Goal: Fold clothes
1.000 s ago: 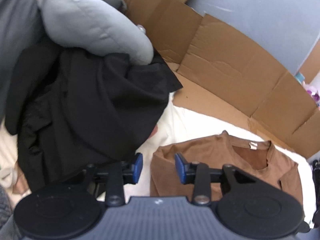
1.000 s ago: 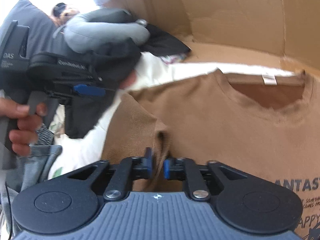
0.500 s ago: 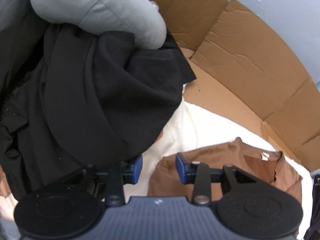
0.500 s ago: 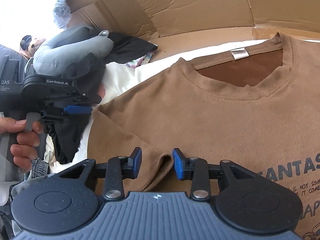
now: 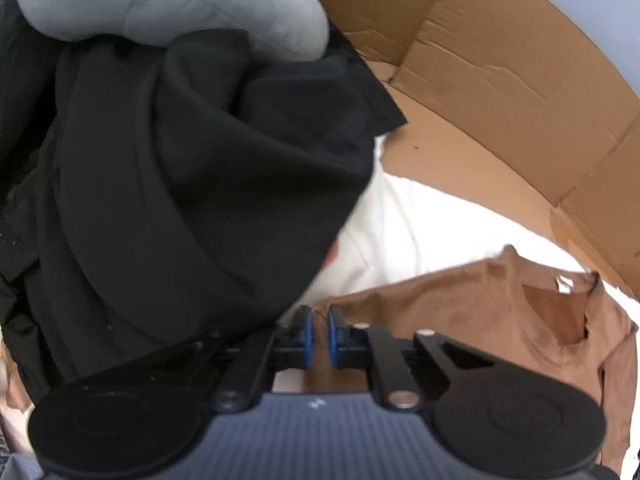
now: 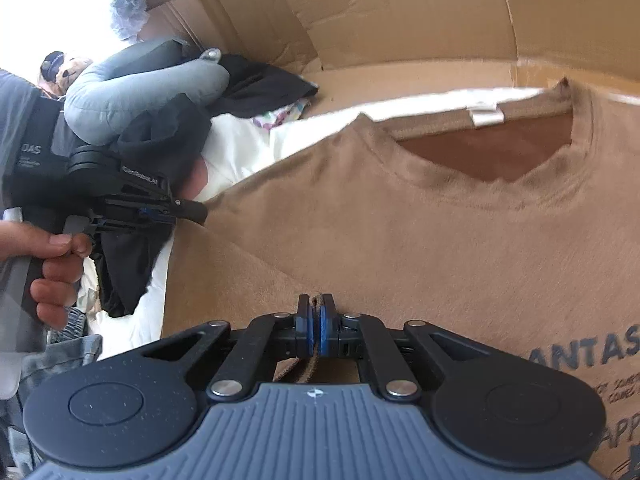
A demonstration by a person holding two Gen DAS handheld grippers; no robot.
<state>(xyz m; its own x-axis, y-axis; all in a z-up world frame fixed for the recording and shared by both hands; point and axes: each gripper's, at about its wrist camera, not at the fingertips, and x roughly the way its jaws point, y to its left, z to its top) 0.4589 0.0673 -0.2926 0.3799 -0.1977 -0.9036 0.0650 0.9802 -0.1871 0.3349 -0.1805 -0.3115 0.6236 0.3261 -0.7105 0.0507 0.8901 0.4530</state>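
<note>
Surface: white bed sheet (image 6: 240, 148), cardboard walls (image 6: 400, 12) behind.
Shirt: brown printed cotton T-shirt (image 6: 440, 232) lay flat, front up, unfolded.
Left gripper (image 5: 318, 334): fingers just narrowed, pinching the far-left sleeve edge.
Right gripper (image 6: 315, 330): fingers just clamped a near fabric ridge.
Progress: both grips set; every fold remained.

From here I see creased cardboard panels (image 6: 400, 12) walling the far side from eleven to two o'clock. A pale blue-grey wall (image 5: 592, 4) rises behind them at one o'clock. Bright, washed-out daylight (image 6: 60, 4) floods in at ten o'clock.
</note>
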